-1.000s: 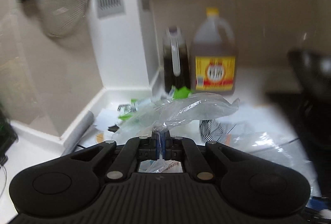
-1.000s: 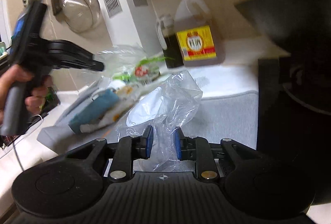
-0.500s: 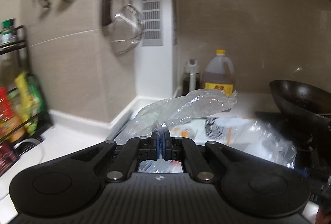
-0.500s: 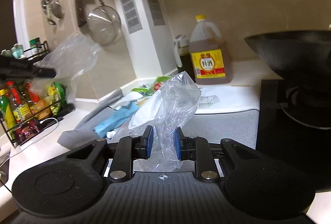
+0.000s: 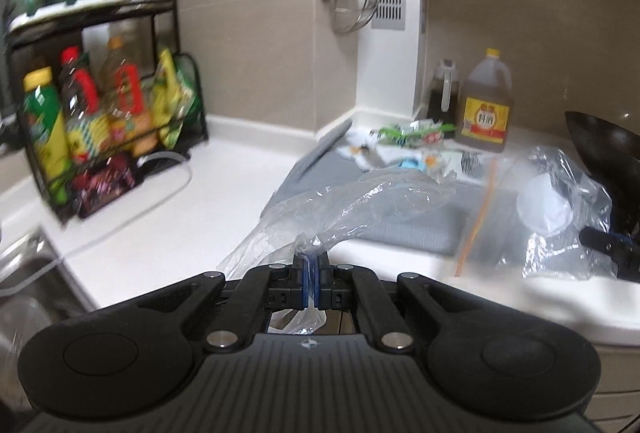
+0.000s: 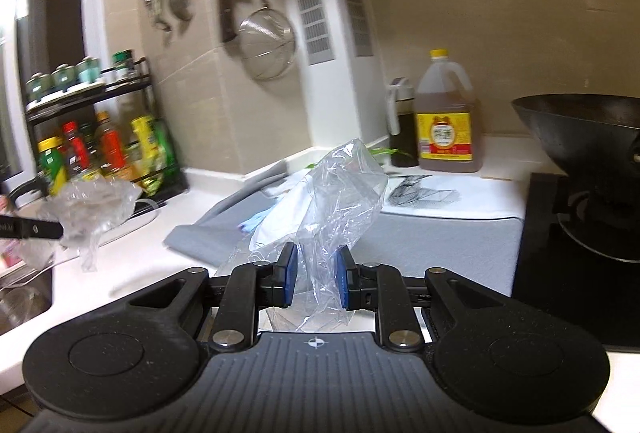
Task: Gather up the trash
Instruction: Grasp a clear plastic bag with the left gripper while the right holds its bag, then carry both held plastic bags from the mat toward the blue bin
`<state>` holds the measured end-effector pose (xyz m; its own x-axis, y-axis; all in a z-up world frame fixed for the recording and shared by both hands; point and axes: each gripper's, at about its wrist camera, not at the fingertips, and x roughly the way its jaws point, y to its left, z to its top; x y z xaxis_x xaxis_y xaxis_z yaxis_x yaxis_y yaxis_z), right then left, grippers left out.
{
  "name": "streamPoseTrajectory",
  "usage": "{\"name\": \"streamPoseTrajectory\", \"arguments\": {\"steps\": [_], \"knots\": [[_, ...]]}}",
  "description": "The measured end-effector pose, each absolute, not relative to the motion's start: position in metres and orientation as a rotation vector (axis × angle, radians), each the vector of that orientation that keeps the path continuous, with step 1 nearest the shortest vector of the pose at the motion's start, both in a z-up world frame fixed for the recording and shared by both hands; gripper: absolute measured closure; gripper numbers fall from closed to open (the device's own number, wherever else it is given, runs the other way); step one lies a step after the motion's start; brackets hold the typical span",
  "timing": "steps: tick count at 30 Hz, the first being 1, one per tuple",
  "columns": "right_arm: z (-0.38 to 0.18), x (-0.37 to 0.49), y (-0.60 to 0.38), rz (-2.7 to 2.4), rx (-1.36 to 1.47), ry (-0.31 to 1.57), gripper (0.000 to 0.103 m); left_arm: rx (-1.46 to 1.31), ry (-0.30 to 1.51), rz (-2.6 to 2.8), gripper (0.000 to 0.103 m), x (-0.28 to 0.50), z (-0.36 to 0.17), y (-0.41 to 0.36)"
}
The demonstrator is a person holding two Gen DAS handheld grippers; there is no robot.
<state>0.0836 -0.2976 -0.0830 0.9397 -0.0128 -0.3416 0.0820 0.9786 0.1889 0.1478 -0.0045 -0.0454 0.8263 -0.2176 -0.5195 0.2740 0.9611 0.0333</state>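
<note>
Left gripper [image 5: 311,275] has its fingers pinched flat on a clear plastic bag [image 5: 360,205], which trails forward over the white counter [image 5: 192,217]; nothing visible inside it. Right gripper [image 6: 316,283] has its fingers narrowly apart with a second clear bag [image 6: 340,193] bunched between the blue pads [image 6: 289,279]; the film fills the gap and looks clamped, and the bag stands up above them. In the left view that bag [image 5: 560,209] shows a white lump inside; what it is cannot be told. More trash sits on the grey mat [image 5: 416,229] toward the corner: green wrappers [image 5: 408,133], white paper and a blue scrap [image 5: 410,164], all loose and touching. Behind them, against the wall, a yellow-capped oil jug [image 6: 446,121] holds amber liquid, with a dark sauce bottle [image 6: 402,125] just beside it. A black wok [image 6: 588,133] sits on the stove at right, interior not visible. On the left, a black wire rack [image 5: 104,105] is packed with bottles and packets, jars on its top shelf. A mesh strainer [image 6: 267,49] hangs on the wall. Sink edge [image 5: 28,285] at far left. The left view is blurred.
</note>
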Motion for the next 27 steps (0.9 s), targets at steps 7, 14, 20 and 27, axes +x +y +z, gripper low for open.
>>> {"name": "streamPoseTrajectory", "arguments": {"steps": [7,14,20,27], "knots": [[-0.084,0.056,-0.26,0.076,0.155,0.402,0.081,0.084,0.592,-0.235,0.101,0.099,-0.075,0.02],[-0.107,0.047,-0.226,0.166,0.121,0.513,0.081,0.05,0.684,-0.211,0.101,0.078,-0.116,0.028],[-0.135,0.049,-0.204,0.191,0.105,0.617,0.081,0.055,0.719,-0.199,0.101,0.066,-0.143,0.028],[-0.151,0.052,-0.192,0.201,0.091,0.697,0.081,0.058,0.753,-0.212,0.101,0.061,-0.161,0.021]]}}
